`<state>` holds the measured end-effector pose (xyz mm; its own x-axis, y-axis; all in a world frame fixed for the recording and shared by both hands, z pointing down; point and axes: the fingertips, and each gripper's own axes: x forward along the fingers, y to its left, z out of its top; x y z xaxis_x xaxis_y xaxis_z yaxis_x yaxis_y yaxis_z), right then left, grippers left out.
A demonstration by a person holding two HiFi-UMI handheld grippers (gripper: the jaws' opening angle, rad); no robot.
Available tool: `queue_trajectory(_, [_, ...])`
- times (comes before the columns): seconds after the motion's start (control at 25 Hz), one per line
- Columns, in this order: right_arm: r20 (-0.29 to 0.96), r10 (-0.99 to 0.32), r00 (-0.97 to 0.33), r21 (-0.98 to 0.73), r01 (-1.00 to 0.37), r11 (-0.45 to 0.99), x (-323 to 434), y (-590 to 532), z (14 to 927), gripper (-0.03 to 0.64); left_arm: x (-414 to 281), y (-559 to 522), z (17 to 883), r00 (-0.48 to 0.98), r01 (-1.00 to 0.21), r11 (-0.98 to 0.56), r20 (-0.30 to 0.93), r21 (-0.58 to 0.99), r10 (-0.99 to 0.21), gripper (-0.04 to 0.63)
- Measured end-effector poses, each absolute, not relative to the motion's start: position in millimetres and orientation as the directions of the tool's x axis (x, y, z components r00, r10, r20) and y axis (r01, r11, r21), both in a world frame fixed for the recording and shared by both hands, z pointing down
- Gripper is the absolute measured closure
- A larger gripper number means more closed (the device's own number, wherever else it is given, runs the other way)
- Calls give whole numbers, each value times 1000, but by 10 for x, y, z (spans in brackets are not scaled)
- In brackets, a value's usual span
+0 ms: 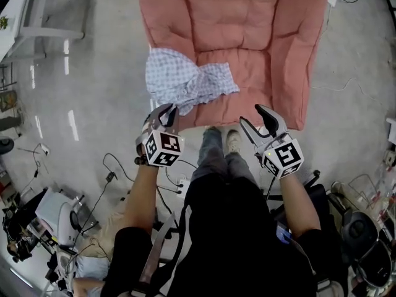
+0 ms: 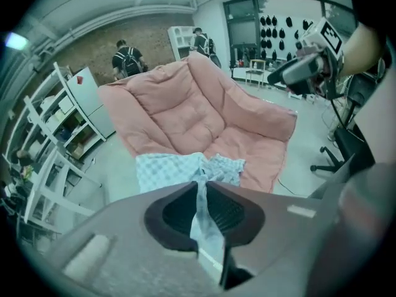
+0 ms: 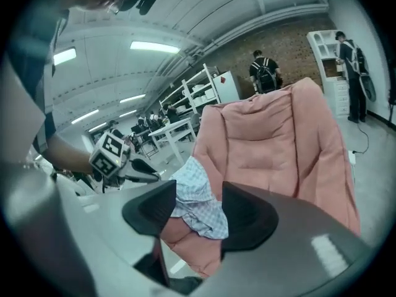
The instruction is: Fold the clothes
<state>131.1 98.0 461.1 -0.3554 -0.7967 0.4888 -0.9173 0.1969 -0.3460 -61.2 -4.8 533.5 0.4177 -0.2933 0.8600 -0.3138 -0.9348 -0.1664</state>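
Head view: nothing folded yet. Checked garment (image 1: 185,82) bunched over front-left edge of pink padded chair (image 1: 247,30). Left gripper (image 1: 168,112) at its near end, right gripper (image 1: 263,121) near the chair front, clear of cloth.

Left gripper view: clamped almost shut on a strip of the garment (image 2: 207,221).

Right gripper view: about half open, gripping nothing, cloth (image 3: 195,197) beyond the jaws. Can't tell garment type or far side. Probably all folding still to do.
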Motion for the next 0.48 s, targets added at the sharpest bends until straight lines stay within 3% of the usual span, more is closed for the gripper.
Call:
queue_trajectory(0.2, [570, -700, -430, -267, -903, 337, 914, 577, 4970, 391, -929, -229, 5251, 435, -422, -899, 844, -116, -313, 545])
queue_trajectory(0.48, [658, -590, -467, -324, -884, 338, 546, 88, 5594, 420, -1178, -384, 5222, 448, -495, -866, 835, -66, -320, 545])
